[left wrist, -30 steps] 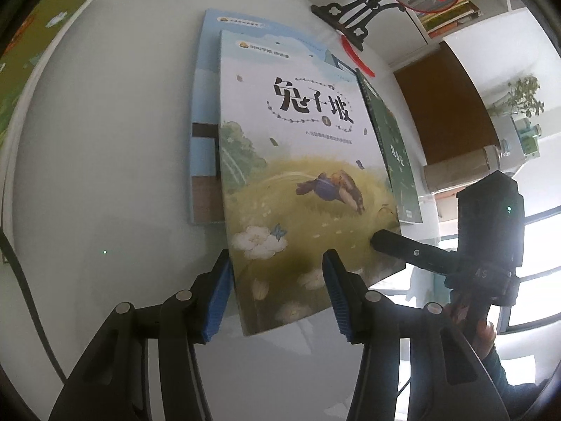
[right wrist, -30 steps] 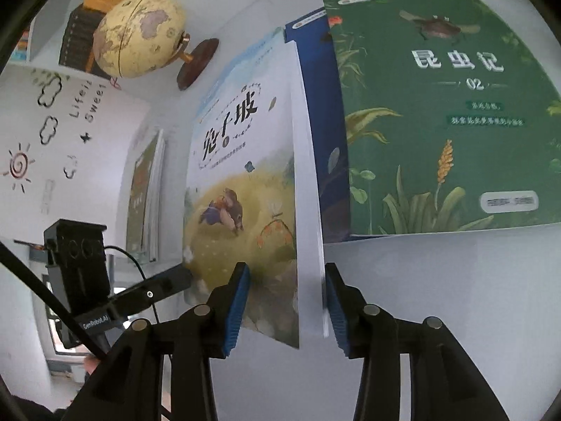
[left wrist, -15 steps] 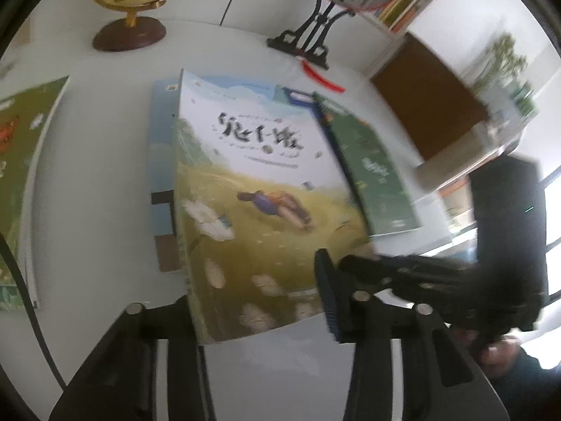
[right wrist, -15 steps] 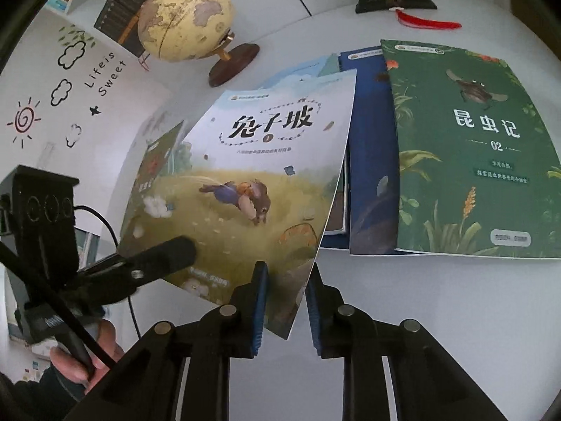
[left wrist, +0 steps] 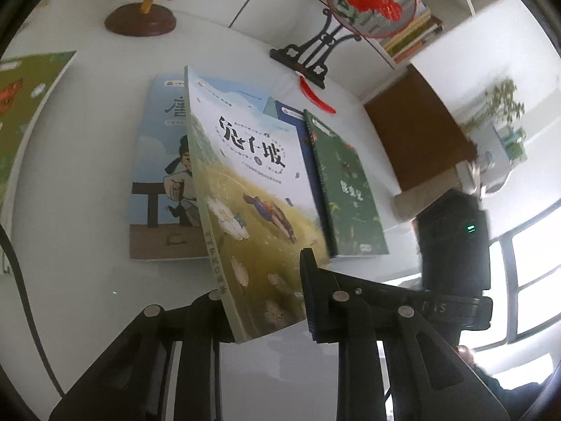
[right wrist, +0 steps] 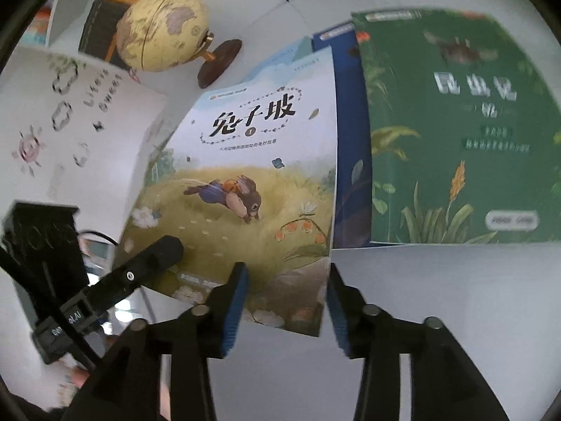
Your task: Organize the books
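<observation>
Left fingers (left wrist: 308, 301) close, pinching the rabbit book's (left wrist: 252, 196) lower edge; right fingers (right wrist: 235, 301) spread, opening; we judge it light, probably floppy.

Yellow meadow-patterned rabbit book (left wrist: 252, 189), dark green leafy book (right wrist: 455, 133), cream globe (right wrist: 161, 28).

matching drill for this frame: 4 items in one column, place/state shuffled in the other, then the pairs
1. rabbit book
2. green insect book
3. globe
4. left gripper

A. flat on the table, right end of the row
B. lifted and tilted above the other books
C. closing on the rabbit book's lower edge
D. standing on a brown base at the back of the table

Pairs: 1-B, 2-A, 3-D, 4-C
</observation>
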The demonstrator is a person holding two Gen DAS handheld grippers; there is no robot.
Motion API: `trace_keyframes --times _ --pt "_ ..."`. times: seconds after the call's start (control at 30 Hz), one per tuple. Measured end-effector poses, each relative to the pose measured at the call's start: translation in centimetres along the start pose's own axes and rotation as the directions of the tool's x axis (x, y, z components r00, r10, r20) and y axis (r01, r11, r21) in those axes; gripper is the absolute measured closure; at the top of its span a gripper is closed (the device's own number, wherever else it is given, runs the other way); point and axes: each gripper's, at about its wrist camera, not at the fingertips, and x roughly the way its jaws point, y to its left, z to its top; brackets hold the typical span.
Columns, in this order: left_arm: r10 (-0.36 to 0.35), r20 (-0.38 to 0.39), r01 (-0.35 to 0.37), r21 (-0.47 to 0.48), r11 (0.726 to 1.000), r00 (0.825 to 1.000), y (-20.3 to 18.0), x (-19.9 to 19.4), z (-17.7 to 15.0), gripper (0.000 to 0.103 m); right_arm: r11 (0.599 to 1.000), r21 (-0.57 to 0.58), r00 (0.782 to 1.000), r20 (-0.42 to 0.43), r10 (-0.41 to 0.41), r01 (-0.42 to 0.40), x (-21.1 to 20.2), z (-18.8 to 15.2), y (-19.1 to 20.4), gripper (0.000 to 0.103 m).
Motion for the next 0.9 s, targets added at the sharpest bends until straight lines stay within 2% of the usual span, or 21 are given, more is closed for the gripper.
trace_keyframes --times 0.07,0.17,0.23,0.27,0.37,0.43,0.5,0.57,0.63,0.67,0.73,0.77,0.8,0.87,0.9 --pt "-0.001 0.006 0.001 -0.015 1.0 1.0 0.1 0.1 0.0 0.082 0.994 0.067 0.996 -0.013 0.084 -0.083 0.4 0.2 -1.1 0.051" --pt "0.011 0.012 -0.01 -0.029 1.0 1.0 0.0 0.3 0.0 0.082 0.979 0.129 0.987 -0.007 0.161 -0.159 0.8 0.1 -2.0 0.051" --pt "0.023 0.013 -0.022 -0.034 0.999 1.0 0.1 0.4 -0.1 0.082 0.971 0.15 0.982 0.007 0.189 -0.188 0.6 0.1 -2.4 0.064" --pt "0.026 0.011 -0.026 -0.041 0.999 1.0 0.3 0.4 -0.2 0.082 0.968 0.151 0.979 0.009 0.203 -0.202 0.5 0.1 -2.4 0.075" --pt "-0.039 0.015 0.041 -0.122 0.992 0.999 1.3 0.2 -0.3 0.083 0.95 0.145 0.961 0.014 0.276 -0.275 -0.6 0.0 -2.2 0.078" --pt "-0.034 0.028 0.037 -0.126 0.991 0.999 1.1 0.0 -0.3 0.083 0.96 0.15 0.97 -0.006 0.241 -0.237 -0.6 -0.1 -2.2 0.077" --pt "-0.036 0.031 0.039 -0.124 0.992 0.999 0.8 -0.1 -0.3 0.083 0.954 0.187 0.968 -0.036 0.247 -0.236 0.3 -0.2 -2.9 0.073" --pt "-0.043 0.032 0.046 -0.127 0.991 0.999 0.8 -0.1 -0.3 0.083 0.923 0.248 0.949 -0.039 0.314 -0.295 1.1 -0.1 -3.8 0.07" --pt "-0.054 0.036 0.059 -0.138 0.989 0.998 0.7 -0.1 -0.4 0.083 0.899 0.272 0.932 -0.019 0.362 -0.344 1.3 0.0 -4.1 0.062" --pt "-0.055 0.039 0.06 -0.14 0.988 0.998 0.7 -0.1 -0.4 0.083 0.887 0.296 0.926 -0.015 0.377 -0.355 1.7 0.1 -4.3 0.052" --pt "-0.036 0.041 0.04 -0.127 0.991 0.999 0.5 0.0 -0.5 0.083 0.86 0.326 0.91 0.0 0.414 -0.392 2.1 0.3 -4.4 0.051" --pt "-0.018 0.039 0.023 -0.118 0.993 0.999 0.4 0.1 -0.6 0.083 0.851 0.324 0.904 0.033 0.427 -0.414 1.9 0.3 -4.3 0.053" --pt "0.017 0.039 -0.013 -0.104 0.995 0.999 0.4 0.0 -0.7 0.083 0.855 0.314 0.906 0.045 0.421 -0.413 1.7 0.3 -4.1 0.065" --pt "0.049 0.036 -0.045 -0.091 0.995 0.998 0.5 0.2 -0.8 0.083 0.885 0.275 0.925 0.049 0.377 -0.376 1.2 0.6 -3.2 0.082" --pt "0.058 0.035 -0.055 -0.088 0.995 0.998 0.5 0.2 -0.9 0.082 0.903 0.25 0.936 0.05 0.347 -0.349 0.8 0.8 -2.8 0.086"
